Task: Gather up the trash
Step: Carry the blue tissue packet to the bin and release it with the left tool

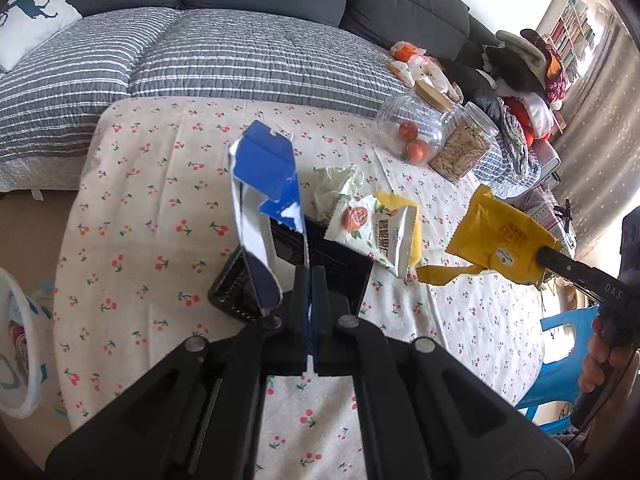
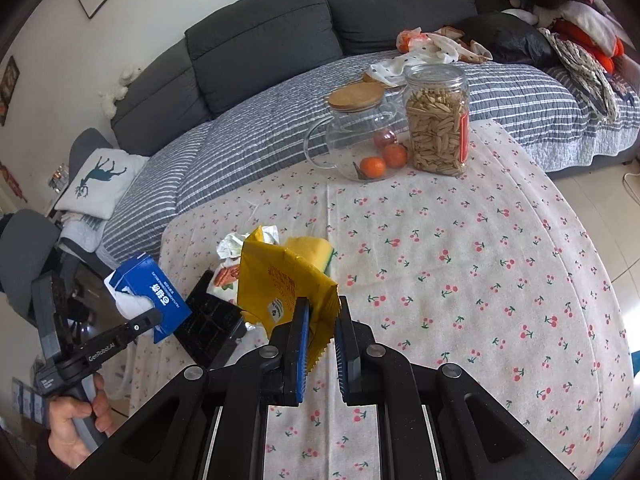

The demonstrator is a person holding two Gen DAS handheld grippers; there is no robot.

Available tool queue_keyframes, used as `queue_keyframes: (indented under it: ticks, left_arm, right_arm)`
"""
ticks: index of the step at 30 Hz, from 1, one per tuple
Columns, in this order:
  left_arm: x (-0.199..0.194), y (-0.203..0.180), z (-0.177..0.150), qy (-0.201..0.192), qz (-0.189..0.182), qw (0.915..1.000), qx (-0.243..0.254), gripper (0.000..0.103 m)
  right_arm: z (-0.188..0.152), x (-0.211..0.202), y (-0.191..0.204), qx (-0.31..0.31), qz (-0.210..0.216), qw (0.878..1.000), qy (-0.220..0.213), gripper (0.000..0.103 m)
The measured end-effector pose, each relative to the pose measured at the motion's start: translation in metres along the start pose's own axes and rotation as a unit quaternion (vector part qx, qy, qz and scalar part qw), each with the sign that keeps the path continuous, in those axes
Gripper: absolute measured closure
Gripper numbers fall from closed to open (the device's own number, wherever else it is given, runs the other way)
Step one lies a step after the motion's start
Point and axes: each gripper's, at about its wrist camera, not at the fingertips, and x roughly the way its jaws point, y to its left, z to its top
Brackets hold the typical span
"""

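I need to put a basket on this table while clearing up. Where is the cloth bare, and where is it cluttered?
Bare: the broad stretch of cherry-print tablecloth right of the wrapper pile and in front of the seed jar. Crowded: around the black tray, with the snack packet and the yellow sponge, and by the glass jug.

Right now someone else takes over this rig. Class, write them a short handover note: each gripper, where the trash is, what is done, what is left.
Left gripper: shut on the blue-and-white carton, lifted above the table.
Right gripper: shut on the yellow wrapper, also lifted.
On the table: white snack packet, crumpled wrapper, black tray.
Done: two pieces picked up.
Left: drop both in the bin, perhaps the white basket at the table's edge, then collect the rest. The jars look like keepers.
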Motion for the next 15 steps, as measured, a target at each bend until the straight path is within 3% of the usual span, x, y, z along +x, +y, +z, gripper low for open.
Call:
queue_keyframes:
  ticks: [15]
  left_arm:
    - [-0.058, 0.077, -0.018, -0.028, 0.077, 0.9964, -0.021, 0.101]
  right_arm:
    - [-0.006, 0.025, 0.087, -0.054, 0.052, 0.997, 0.011, 0.091]
